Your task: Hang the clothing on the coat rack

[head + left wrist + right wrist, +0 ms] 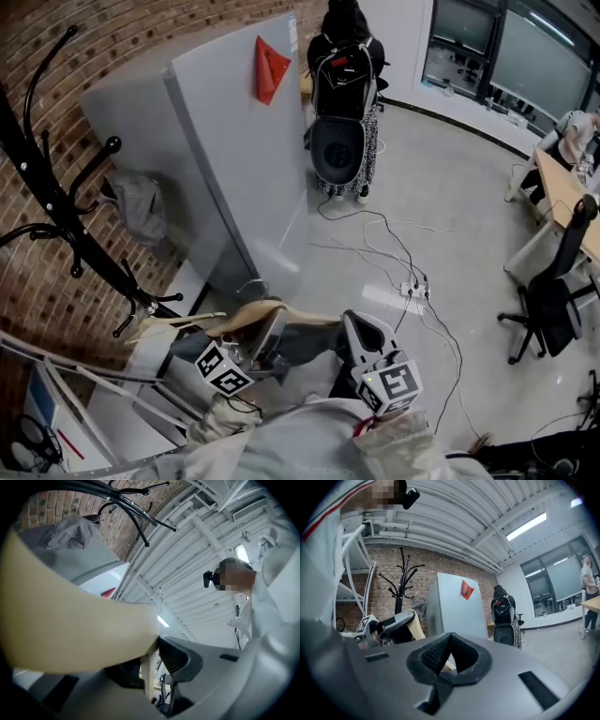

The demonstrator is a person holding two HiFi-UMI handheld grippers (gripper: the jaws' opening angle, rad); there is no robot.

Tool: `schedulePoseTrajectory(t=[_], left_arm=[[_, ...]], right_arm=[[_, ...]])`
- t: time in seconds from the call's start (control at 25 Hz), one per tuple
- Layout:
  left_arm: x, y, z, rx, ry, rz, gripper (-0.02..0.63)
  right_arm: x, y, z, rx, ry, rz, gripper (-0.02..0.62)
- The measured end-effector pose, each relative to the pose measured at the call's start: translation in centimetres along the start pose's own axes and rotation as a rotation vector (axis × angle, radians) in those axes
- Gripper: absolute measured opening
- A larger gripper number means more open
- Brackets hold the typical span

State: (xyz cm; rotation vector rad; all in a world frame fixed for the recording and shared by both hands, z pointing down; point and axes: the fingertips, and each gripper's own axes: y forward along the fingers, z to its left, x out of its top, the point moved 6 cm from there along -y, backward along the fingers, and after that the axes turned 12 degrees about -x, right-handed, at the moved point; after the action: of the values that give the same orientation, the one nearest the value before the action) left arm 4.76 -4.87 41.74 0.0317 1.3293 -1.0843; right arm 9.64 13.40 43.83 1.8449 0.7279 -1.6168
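Observation:
A black coat rack [66,225] stands at the left against the brick wall; its hooks also show in the left gripper view [136,513]. A wooden hanger [246,317] with a metal hook lies low between my grippers. My left gripper [272,328] is shut on its middle, and the broad beige arm [70,620] fills that gripper's view. My right gripper [349,323] is at the hanger's right end, jaws closed with a beige strip [447,665] between them. Something dark grey [307,343] lies under the hanger; I cannot tell whether it is clothing. A grey garment [141,206] hangs between the rack and the cabinet.
A tall grey cabinet [244,141] with a red triangle [270,67] stands right of the rack. Behind it is a chair with a black backpack [342,103]. Cables and a power strip [412,289] lie on the floor, an office chair [553,300] at the right, a metal frame [84,394] at lower left.

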Motion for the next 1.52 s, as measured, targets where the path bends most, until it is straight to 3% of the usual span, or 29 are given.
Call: schedulePoseTrajectory(t=[0.6,0.8,1.52], left_arm=[[1.9,0.9,5.4,0.259,0.173,-0.082,0.098],[3.1,0.3,6.4,0.330,0.224,-0.116,0.098],[4.7,-1.3,6.3,0.569,0.387,-0.233,0.098]], right_arm=[[0.9,12.0,-1.8,0.331,-0.003,0.033,0.021],[1.6,15.1,-0.4,0.440,-0.017,0.038,0.021],[1.4,21.3,2.7,0.763,-0.021,0.081,0.021]])
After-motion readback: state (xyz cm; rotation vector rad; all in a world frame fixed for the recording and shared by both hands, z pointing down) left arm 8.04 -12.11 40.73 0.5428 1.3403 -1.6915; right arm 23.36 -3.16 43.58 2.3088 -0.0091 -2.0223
